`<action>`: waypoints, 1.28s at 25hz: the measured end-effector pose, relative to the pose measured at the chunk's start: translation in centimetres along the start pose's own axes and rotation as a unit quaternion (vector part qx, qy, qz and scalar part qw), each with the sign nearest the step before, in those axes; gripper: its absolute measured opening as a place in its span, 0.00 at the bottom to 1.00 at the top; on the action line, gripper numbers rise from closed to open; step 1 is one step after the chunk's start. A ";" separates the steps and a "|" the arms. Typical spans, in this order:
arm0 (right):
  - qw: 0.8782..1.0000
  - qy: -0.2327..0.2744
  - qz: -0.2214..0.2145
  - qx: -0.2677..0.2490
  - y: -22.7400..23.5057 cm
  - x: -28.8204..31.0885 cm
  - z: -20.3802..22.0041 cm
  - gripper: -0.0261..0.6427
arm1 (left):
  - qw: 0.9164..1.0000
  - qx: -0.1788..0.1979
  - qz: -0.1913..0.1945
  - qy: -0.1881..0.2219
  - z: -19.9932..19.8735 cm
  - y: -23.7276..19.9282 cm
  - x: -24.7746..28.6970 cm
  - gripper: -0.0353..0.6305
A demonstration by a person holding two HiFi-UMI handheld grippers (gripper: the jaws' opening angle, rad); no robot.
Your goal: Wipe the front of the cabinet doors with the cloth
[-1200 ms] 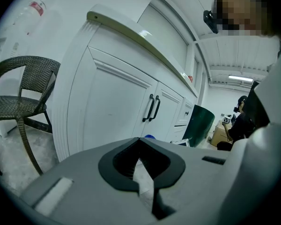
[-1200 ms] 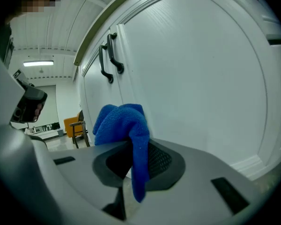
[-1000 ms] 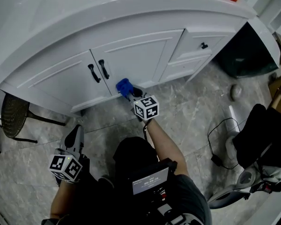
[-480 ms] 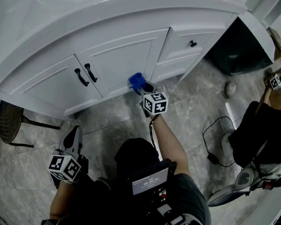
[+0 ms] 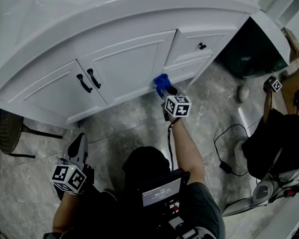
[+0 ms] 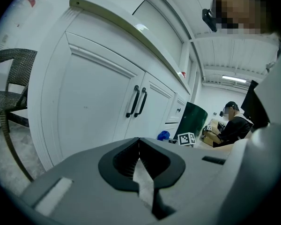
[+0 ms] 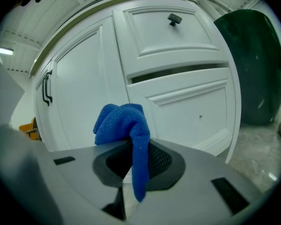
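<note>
A white cabinet has two doors (image 5: 124, 68) with black handles (image 5: 88, 80) and drawers (image 5: 199, 46) to their right. My right gripper (image 5: 165, 89) is shut on a blue cloth (image 5: 161, 81), held against the bottom right corner of the right door. In the right gripper view the cloth (image 7: 124, 125) bunches above the jaws, in front of the lower drawer front (image 7: 187, 102). My left gripper (image 5: 78, 146) hangs low near the floor, well away from the doors (image 6: 103, 102), jaws closed with nothing between them.
A wicker chair (image 5: 12, 126) stands at the left of the cabinet. A dark green bin (image 5: 251, 54) sits at the cabinet's right end. A seated person (image 5: 276, 138) with a marker cube (image 5: 274, 83) is at the right, with a black cable (image 5: 229, 148) on the marble floor.
My right gripper has slid the blue cloth to the right along the bottom of the right door, toward the drawers. The left gripper has stayed put.
</note>
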State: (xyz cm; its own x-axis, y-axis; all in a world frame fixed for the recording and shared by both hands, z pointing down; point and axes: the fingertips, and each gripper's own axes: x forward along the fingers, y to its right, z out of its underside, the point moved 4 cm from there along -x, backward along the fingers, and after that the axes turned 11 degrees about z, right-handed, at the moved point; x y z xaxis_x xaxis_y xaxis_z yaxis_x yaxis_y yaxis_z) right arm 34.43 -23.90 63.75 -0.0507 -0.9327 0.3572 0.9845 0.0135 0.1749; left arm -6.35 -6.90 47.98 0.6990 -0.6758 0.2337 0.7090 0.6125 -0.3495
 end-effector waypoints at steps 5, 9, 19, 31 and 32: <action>1.000 0.011 0.000 0.020 -0.2 -0.7 0.1 0.11 | 1.000 -0.002 -0.003 0.005 -0.1 -0.7 -0.4 0.06; 0.999 0.009 -0.036 0.025 -3.9 -1.6 1.3 0.11 | 1.000 -0.008 -0.004 0.011 0.0 -1.5 -0.8 0.06; 0.970 -0.021 -0.240 -0.027 -22.4 -2.2 6.0 0.11 | 1.000 -0.020 -0.009 0.012 0.8 -2.7 -2.3 0.06; 0.968 -0.023 -0.243 -0.061 -24.8 0.7 6.7 0.11 | 0.999 -0.021 -0.033 0.012 1.1 -3.3 -3.3 0.06; 0.970 -0.022 -0.237 -0.057 -24.0 0.8 6.7 0.11 | 0.999 -0.021 -0.031 0.009 1.3 -3.2 -3.0 0.06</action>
State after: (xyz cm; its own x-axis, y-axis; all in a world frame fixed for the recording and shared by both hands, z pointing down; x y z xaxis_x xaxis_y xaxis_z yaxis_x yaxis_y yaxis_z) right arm 9.59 -22.55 66.01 -0.5070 -0.8075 0.3013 0.8607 -0.4556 0.2271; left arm -10.65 -6.32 49.54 0.6516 -0.7198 0.2394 0.7464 0.5520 -0.3718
